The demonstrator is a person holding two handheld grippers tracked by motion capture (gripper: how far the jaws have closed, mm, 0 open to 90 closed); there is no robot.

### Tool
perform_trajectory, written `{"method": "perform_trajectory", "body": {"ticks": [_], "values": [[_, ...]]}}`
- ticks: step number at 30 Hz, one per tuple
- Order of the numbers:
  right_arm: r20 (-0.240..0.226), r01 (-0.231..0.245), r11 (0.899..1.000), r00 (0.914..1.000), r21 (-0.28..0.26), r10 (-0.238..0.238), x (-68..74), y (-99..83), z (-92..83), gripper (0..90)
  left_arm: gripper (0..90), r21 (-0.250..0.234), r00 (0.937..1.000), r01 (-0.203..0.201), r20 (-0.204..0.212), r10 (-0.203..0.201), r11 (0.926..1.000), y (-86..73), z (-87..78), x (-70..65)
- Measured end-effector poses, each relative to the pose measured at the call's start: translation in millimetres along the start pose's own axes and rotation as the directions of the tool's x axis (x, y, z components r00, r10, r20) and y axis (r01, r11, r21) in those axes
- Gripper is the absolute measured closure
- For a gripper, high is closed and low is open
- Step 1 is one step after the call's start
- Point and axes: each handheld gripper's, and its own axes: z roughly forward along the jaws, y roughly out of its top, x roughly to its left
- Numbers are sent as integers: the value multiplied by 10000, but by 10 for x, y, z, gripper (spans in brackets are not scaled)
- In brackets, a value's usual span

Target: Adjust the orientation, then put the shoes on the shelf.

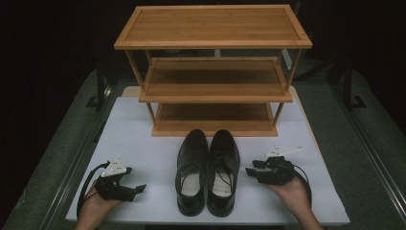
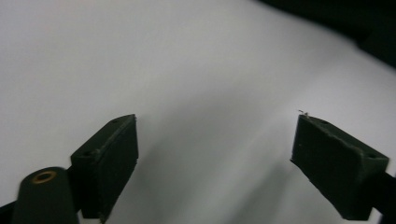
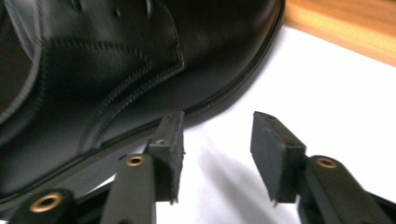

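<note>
Standing side by side at the middle of the white desk, toes toward the three-tier wooden shoe rack, a pair of black leather shoes lies between the two hands. Right gripper, just beside the right shoe, has jaws partly apart with nothing between them. Left gripper, well apart from the shoes, has jaws spread wide over bare desk.

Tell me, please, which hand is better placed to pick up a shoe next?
The right, probably. The right tongs sit open right beside the right shoe, whose side fills the right gripper view. The left tongs are open too but face bare white mat, farther from the left shoe.
</note>
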Motion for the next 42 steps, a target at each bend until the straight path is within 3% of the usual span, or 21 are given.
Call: {"method": "perform_trajectory", "body": {"ticks": [4, 5, 8, 16, 19, 23, 24, 28, 29, 35, 42], "values": [[-80, -60, 9997, 10000, -226, 59, 10, 59, -83, 487, 230, -397, 9993, 226, 309, -214, 9990, 110, -55, -30], [-126, -73, 9997, 9999, -238, 70, 17, 75, -97, 481, 232, -637, 9982, 322, 528, -288, 9975, 192, -84, -54], [-168, -69, 9995, 9998, -316, 64, 35, 109, -123, 472, 232, -702, 9977, 304, 632, -259, 9971, 278, -106, -84], [-390, 244, 9976, 9989, -653, -270, 136, 269, -232, 448, 232, -823, 9958, -199, 875, 271, 9964, 629, -109, -206], [-564, 426, 9960, 9973, -782, -471, 208, 358, -255, 443, 232, -993, 9924, -462, 1089, 570, 9940, 820, -76, -282], [-717, 546, 9951, 9956, -820, -605, 252, 415, -244, 438, 232, -1067, 9883, -671, 1297, 808, 9920, 952, -34, -338], [-809, 607, 9948, 9944, -815, -673, 275, 446, -226, 434, 232, -1136, 9846, -854, 1424, 1013, 9899, 1035, -1, -370], [-1009, 703, 9945, 9918, -782, -780, 323, 499, -171, 431, 232, -1186, 9798, -1033, 1590, 1216, 9876, 1146, 54, -410], [-1052, 751, 9942, 9910, -771, -830, 334, 512, -154, 430, 232, -1231, 9756, -1173, 1711, 1375, 9854, 1212, 97, -436], [-1313, 931, 9925, 9860, -796, -1030, 411, 582, -51, 429, 232, -1318, 9646, -1416, 2045, 1666, 9811, 1360, 231, -513], [-1448, 1060, 9919, 9827, -696, -1152, 466, 634, 66, 429, 231, -1212, 9589, -1570, 2189, 1806, 9801, 1400, 378, -574]]}}
